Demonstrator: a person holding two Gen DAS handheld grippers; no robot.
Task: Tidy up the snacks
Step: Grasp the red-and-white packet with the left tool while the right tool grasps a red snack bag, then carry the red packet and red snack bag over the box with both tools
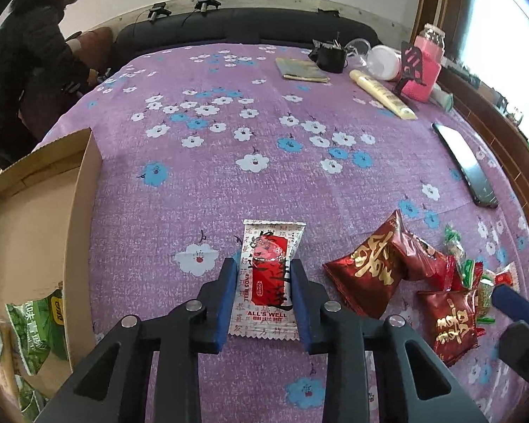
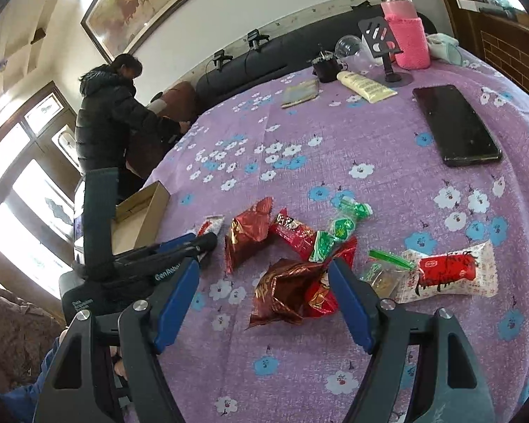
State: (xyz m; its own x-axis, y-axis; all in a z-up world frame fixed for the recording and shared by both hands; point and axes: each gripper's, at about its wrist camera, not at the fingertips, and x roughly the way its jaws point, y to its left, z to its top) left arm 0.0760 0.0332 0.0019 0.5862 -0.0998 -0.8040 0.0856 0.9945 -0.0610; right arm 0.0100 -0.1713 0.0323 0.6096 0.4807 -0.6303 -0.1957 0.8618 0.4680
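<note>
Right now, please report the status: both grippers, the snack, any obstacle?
Left gripper shut on white snack packet. Right gripper open above red packets. Box to the side, path clear.

Purple flowered tablecloth (image 1: 229,183): cardboard box (image 1: 84,190) left, snack packets (image 1: 398,275) near right, phone (image 1: 465,162) right, clutter far right.

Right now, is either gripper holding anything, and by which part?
Left gripper: blue pads pinch the white-and-red snack packet by its long side edges. Right gripper: open, holding nothing.
</note>
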